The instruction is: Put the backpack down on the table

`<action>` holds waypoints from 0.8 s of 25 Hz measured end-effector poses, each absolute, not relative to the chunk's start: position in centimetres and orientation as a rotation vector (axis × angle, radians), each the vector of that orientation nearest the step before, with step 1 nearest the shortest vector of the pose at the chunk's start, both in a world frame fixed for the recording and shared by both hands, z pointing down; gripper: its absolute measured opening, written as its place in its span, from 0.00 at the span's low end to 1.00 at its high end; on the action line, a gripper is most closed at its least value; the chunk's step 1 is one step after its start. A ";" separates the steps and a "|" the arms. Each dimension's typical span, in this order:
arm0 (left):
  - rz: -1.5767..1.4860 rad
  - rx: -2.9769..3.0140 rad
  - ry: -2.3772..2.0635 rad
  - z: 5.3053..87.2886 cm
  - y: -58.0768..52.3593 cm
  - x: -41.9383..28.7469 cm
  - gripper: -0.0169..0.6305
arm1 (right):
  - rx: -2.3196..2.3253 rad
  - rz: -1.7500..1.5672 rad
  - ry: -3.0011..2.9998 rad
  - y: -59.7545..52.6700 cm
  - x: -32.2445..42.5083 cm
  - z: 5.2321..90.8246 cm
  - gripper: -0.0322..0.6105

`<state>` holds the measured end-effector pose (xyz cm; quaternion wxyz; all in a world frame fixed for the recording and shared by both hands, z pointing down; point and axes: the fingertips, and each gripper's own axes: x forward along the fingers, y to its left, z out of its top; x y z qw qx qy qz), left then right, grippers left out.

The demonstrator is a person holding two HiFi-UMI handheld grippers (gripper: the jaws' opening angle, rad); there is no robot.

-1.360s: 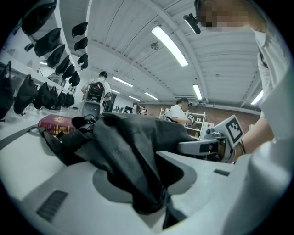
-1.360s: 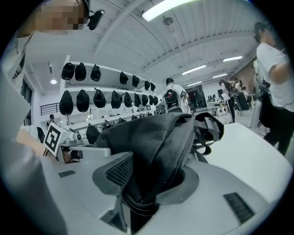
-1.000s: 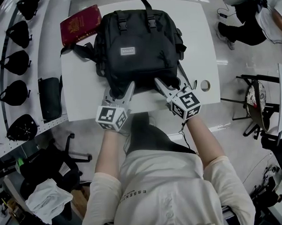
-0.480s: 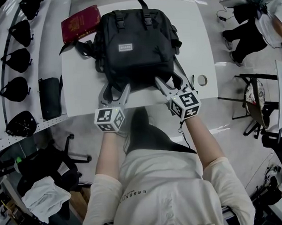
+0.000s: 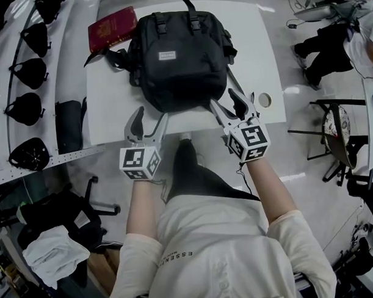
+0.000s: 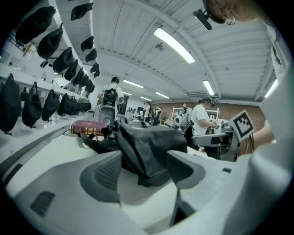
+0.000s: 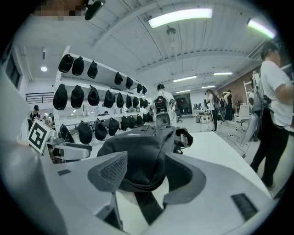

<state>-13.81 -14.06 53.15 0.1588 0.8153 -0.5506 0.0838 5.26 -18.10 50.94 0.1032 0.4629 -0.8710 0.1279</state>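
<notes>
The black backpack (image 5: 177, 57) lies flat on the white table (image 5: 256, 57), front panel up. Both grippers hover at the table's near edge, just short of the pack's bottom end. My left gripper (image 5: 147, 120) is open; its jaws have just been opening and nothing is between them. My right gripper (image 5: 229, 105) is open too, its jaws likewise just opened and apart from the pack. In the left gripper view the backpack (image 6: 147, 147) sits beyond the left gripper (image 6: 144, 172). In the right gripper view the backpack (image 7: 138, 156) lies past the right gripper (image 7: 147, 176), a dark strap (image 7: 149, 209) trailing under the gap.
A red booklet (image 5: 112, 29) lies at the table's far left corner, next to the pack's straps. A round hole (image 5: 265, 100) is in the table near the right gripper. Shelves with black caps (image 5: 31, 71) run along the left. A chair (image 5: 338, 128) and a seated person (image 5: 341, 36) are at the right.
Both grippers have let go of the backpack's bottom end, opened wide and drawn back toward the table's near edge. The backpack stays flat on the table.
</notes>
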 end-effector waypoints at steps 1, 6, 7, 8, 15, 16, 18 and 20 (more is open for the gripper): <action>0.235 2.352 -1.570 52.4 -13.8 -13.5 0.48 | 1.360 0.368 -2.583 -17.7 5.1 50.3 0.44; 0.228 2.496 -1.510 48.4 -12.2 -11.1 0.44 | 1.289 0.303 -2.662 -15.7 4.0 47.2 0.43; 0.240 2.523 -1.502 47.7 -11.9 -10.7 0.42 | 1.272 0.285 -2.679 -15.2 3.7 46.5 0.42; 0.255 2.546 -1.502 46.9 -11.6 -10.3 0.40 | 1.257 0.266 -2.694 -14.8 3.5 45.8 0.40; 0.259 2.652 -1.578 41.6 -9.5 -9.8 0.14 | 1.243 0.176 -2.783 -12.7 3.0 40.6 0.13; 0.250 2.657 -1.582 41.1 -9.3 -9.8 0.11 | 1.250 0.163 -2.793 -12.6 3.1 39.9 0.11; 0.229 2.664 -1.583 39.9 -9.1 -9.9 0.07 | 1.254 0.127 -2.815 -12.3 3.1 38.5 0.08; 0.201 2.672 -1.566 38.6 -8.9 -9.7 0.03 | 1.231 0.084 -2.835 -11.9 3.0 37.3 0.07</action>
